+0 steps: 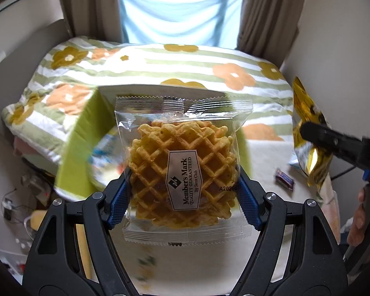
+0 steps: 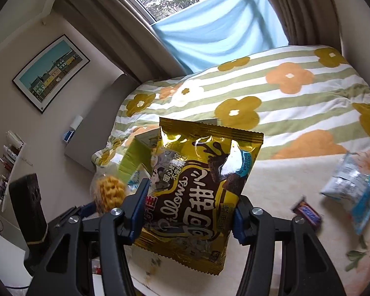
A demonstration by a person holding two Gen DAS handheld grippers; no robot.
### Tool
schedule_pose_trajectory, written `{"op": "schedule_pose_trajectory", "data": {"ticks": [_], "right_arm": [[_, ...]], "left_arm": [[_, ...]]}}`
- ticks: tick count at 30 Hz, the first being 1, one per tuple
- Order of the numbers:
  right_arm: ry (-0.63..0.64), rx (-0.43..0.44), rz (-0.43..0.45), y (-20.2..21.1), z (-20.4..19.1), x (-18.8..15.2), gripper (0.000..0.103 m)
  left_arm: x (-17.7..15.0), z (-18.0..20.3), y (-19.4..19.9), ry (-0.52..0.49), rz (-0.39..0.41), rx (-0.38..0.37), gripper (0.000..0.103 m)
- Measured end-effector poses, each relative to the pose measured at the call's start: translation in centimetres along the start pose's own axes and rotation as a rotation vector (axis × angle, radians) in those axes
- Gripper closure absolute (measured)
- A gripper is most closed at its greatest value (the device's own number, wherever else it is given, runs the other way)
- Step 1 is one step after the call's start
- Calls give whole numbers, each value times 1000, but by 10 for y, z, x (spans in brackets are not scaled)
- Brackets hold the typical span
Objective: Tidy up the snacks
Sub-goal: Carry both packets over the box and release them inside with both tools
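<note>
I read the waffle pack (image 1: 182, 170) label, centre frame — "Member's Mark, Quality Guaranteed, By Sam's Club"; gold bag (image 2: 199, 192) — "Pillows".

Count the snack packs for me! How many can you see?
5: waffle pack in the left gripper, gold Pillows bag in the right gripper, blue-white packet and candy bar on the bed, one blurry packet in the green box. More may be hidden.

Clear glossy plastic wraps the waffle pack (image 1: 182, 170); the gold snack bag (image 2: 199, 192) is shiny foil.
</note>
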State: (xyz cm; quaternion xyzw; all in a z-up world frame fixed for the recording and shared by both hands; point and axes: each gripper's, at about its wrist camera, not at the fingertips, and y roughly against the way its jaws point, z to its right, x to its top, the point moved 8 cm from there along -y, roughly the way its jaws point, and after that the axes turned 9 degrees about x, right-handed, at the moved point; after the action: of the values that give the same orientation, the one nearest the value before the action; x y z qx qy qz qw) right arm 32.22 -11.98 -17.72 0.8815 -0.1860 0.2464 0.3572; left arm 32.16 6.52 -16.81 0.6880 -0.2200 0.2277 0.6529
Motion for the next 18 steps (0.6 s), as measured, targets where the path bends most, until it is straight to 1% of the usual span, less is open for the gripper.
{"op": "schedule_pose_trajectory", "data": {"ticks": [3, 7, 10, 14, 16, 17, 18], "right_arm": [[-1, -8, -6, -32, -16, 8, 50], [-7, -25, -17, -67, -28, 14, 50], [-24, -49, -20, -92, -31, 15, 50], [-61, -79, -40, -121, -29, 11, 50], [-72, -95, -61, -133, -28, 7, 50], [-74, -103, -69, -138, -27, 6, 50], [-74, -112, -77, -141, -27, 4, 50]], "left_arm": [[22, -34, -21, -5, -11, -10, 30], [46, -66, -57, -30, -37, -22, 30], [62, -82, -88, -52, -67, -33, 30], [72, -90, -122, -73, -108, -64, 29], [74, -91, -134, -82, -125, -85, 27], [74, -91, -138, -87, -131, -90, 24], [74, -92, -141, -91, -133, -82, 14]]}}
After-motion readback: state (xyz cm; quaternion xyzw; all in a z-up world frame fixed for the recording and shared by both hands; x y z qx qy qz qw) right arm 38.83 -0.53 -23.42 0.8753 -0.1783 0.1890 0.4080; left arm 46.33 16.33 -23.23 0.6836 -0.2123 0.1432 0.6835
